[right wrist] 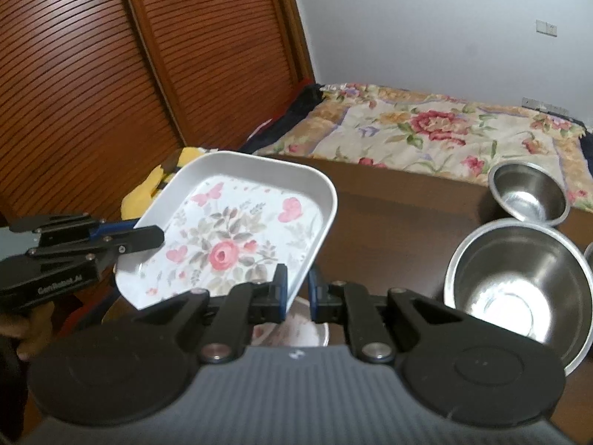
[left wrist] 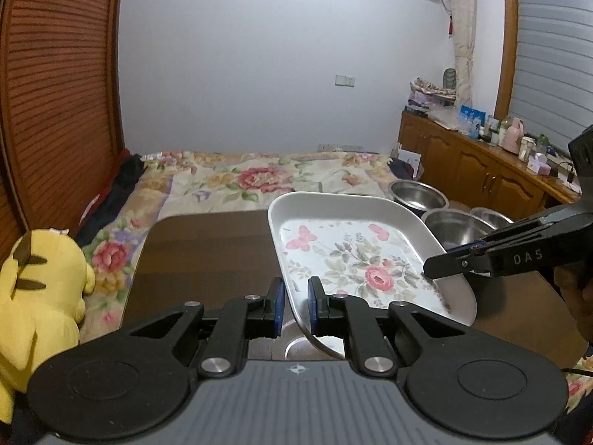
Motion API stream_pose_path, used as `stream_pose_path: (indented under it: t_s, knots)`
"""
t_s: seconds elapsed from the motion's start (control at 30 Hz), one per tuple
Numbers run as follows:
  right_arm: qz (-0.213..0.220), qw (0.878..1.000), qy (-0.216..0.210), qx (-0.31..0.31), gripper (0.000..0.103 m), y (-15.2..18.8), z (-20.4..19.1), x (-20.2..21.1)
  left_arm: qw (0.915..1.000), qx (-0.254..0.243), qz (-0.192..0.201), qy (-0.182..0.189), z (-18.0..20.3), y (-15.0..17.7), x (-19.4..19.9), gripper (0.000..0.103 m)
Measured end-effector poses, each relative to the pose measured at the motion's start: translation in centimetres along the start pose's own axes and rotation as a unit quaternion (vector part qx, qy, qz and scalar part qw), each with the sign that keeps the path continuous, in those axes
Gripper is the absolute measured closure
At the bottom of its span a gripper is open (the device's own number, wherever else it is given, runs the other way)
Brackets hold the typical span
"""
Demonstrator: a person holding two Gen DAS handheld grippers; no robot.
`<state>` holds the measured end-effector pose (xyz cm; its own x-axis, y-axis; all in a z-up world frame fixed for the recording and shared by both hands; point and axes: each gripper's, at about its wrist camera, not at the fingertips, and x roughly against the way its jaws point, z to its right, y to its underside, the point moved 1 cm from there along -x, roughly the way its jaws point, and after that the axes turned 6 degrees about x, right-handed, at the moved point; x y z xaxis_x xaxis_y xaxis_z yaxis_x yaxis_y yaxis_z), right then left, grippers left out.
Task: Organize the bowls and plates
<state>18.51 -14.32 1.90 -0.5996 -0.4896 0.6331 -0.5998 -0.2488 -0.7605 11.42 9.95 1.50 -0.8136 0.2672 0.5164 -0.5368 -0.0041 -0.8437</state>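
A square floral plate (left wrist: 355,259) hangs in the air over a brown table (left wrist: 207,259), carried between two hand-held grippers. The left gripper (left wrist: 296,302) pinches the rim at one near corner, its blue pads (left wrist: 277,304) drawn narrow with the thin edge between them; the right gripper (right wrist: 296,289) clamps the opposite side the same way, also nearly closed on the rim. Each is seen from the other's camera reaching in from the side, a hand (right wrist: 26,337) behind the left one.

The plate looks stiff and glossy, likely melamine or glazed ceramic: light enough for a rim grip, but smooth, so the pads could slide if either side twists. Its raised wall gives the jaws a lip to bite, and holds on two opposite sides keep it from swinging. It sits tilted, the far edge higher than the near one.

Both grippers point forward and downward, roughly level with each other, converging on the plate from left and right. Beneath it, another patterned dish (right wrist: 296,330) shows between the right gripper's fingers, apparently the stacking spot. Three steel bowls (right wrist: 519,289) stand on the table's right side, well clear of the plate. A yellow plush (left wrist: 40,296) lies beside the table on a floral bedspread (left wrist: 237,181).
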Motion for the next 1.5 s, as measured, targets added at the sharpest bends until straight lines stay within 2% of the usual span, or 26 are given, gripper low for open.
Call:
stream_pose_path:
  t_s: [0.4, 0.73, 1.5]
  knots:
    - [-0.02, 1.0, -0.016, -0.012, 0.09, 2.9, -0.9, -0.9, 0.9997, 0.006, -0.022, -0.005, 0.0, 2.5, -0.2, 0.088]
    - [-0.031, 0.999, -0.012, -0.011, 0.09, 4.6, -1.1, -1.4, 0.9991, 0.012, -0.039, -0.011, -0.2, 4.4, -0.9, 0.088]
    - [-0.041, 0.999, 0.006, -0.008, 0.09, 5.1, -1.4, -2.4, 0.9979, -0.004, -0.057, -0.03, 0.3, 6.3, -2.3, 0.088]
